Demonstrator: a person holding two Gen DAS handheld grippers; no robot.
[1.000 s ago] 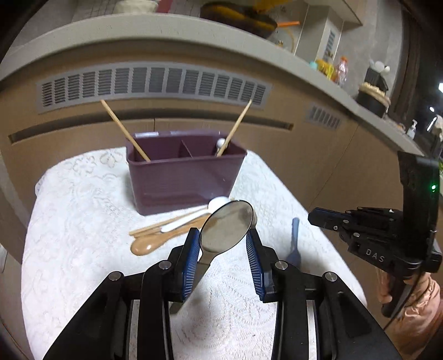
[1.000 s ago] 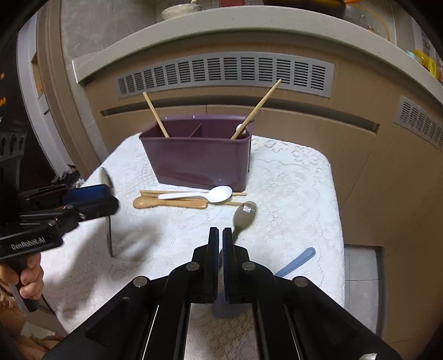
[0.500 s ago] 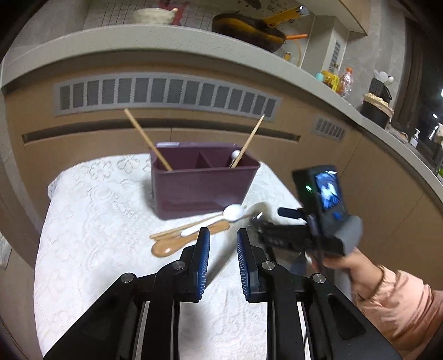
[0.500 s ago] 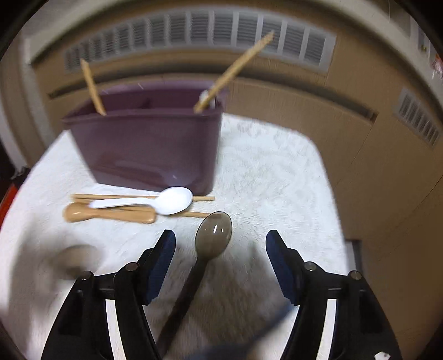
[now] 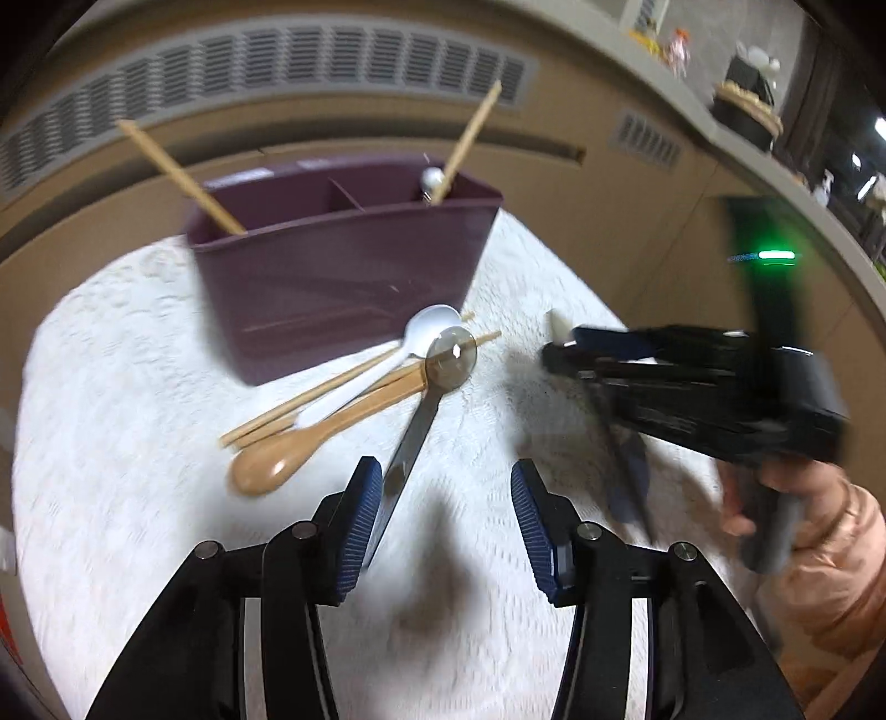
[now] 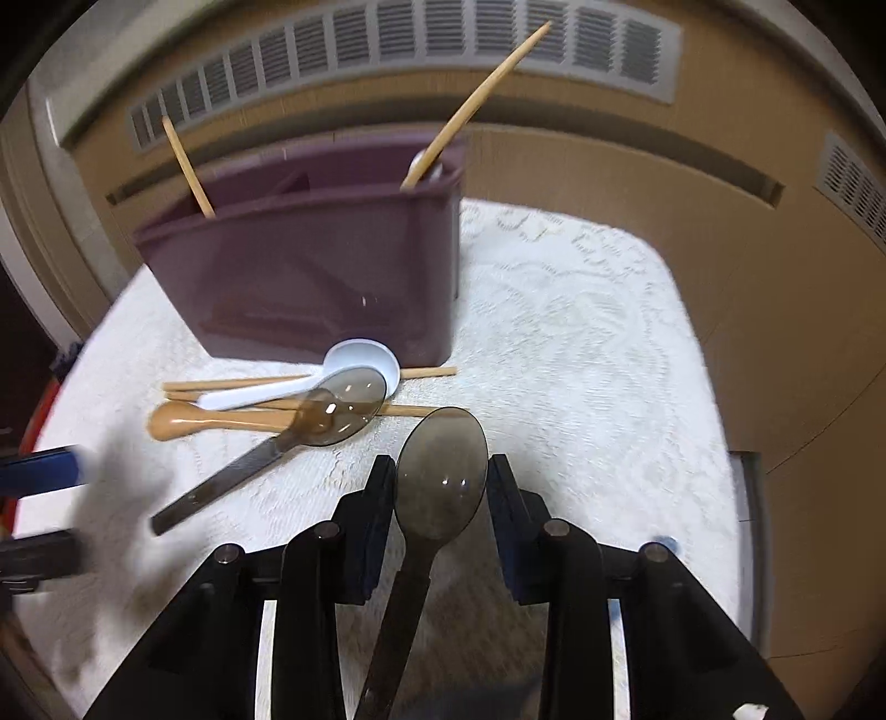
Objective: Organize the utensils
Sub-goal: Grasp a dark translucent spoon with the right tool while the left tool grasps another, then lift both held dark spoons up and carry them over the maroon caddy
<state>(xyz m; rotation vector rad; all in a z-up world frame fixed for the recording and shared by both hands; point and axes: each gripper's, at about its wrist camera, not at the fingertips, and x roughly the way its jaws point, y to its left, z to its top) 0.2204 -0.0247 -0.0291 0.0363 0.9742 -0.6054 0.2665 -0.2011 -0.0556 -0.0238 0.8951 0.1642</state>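
The left gripper (image 5: 446, 520) stood wide open over the white lace cloth (image 5: 138, 498), holding nothing; the handle of a metal spoon (image 5: 429, 387) lay just beside its left finger, whether touching it I cannot tell, and ran up and away to a bowl resting on the loose pile of utensils. In the right wrist view the same spoon (image 6: 288, 437) lay flat on the cloth, its bowl over the pile. That pile sat just in front of the purple caddy (image 5: 343, 271) and held a white spoon (image 5: 398, 354), a wooden spoon (image 5: 310, 443) and loose chopsticks (image 5: 310, 399) lying across one another. The caddy stood upright on the cloth, with one chopstick (image 5: 183, 177) leaning out of its left end and another (image 5: 468, 138) out of its right end, beside a small pale utensil tip. The right gripper (image 6: 443, 487) held a smoky translucent spoon (image 6: 440, 476), its fingers partly closed with the spoon between them, the bowl pointing forward toward the pile and the handle running back between the fingers. From the left wrist view, the right gripper (image 5: 559, 349) hung blurred above the cloth's right side, well right of the caddy, with a blue utensil (image 5: 628, 476) lying on the cloth beneath it. A curved beige counter front with a vent grille (image 6: 443, 50) stood behind the table.
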